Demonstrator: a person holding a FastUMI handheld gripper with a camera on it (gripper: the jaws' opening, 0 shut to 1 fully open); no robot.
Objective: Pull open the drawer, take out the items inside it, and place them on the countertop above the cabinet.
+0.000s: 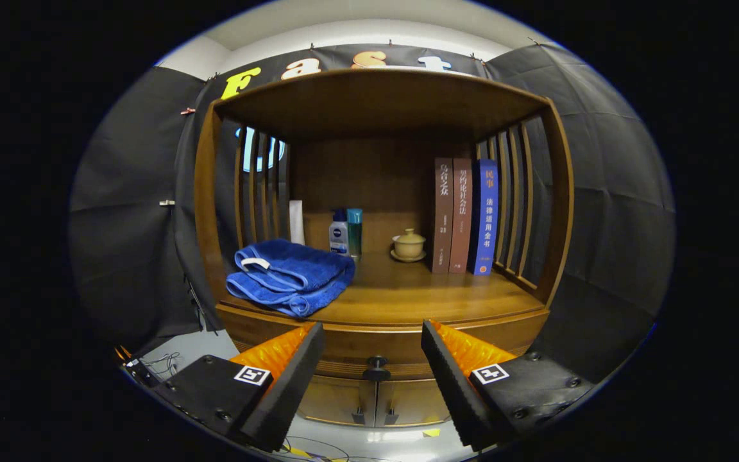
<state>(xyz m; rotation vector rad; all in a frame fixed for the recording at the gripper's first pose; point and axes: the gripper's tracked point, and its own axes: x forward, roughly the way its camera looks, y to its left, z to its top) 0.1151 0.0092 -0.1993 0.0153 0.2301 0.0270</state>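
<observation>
Drawer (379,356): one, wooden, curved front, closed, set just under the countertop's front edge; one dark round knob (376,368) at its middle, lying between the fingers.

Gripper (373,337): released, fingers spread wide and holding nothing, tips level with the drawer front on either side of the knob, not touching it.

Cabinet (215,212): one, brown polished wood, bowed frame with vertical slats on both sides and a flat top board. Two lower doors (376,401) beneath the drawer, closed.

Countertop (421,289): smooth wood, carrying:
- Towel (291,274): one, blue, soft terry, folded, at the front left corner, a white tag on top.
- Bottles (346,233): two, plastic, upright, touching, near the back edge; one pale with a blue cap, one teal.
- White upright item (296,221): one, at the back left; kind unclear.
- Lidded cup (408,245): one, beige ceramic, round, on a saucer, near the back.
- Books (464,215): three, upright, side by side at the back right corner; two brown spines, one blue.
</observation>
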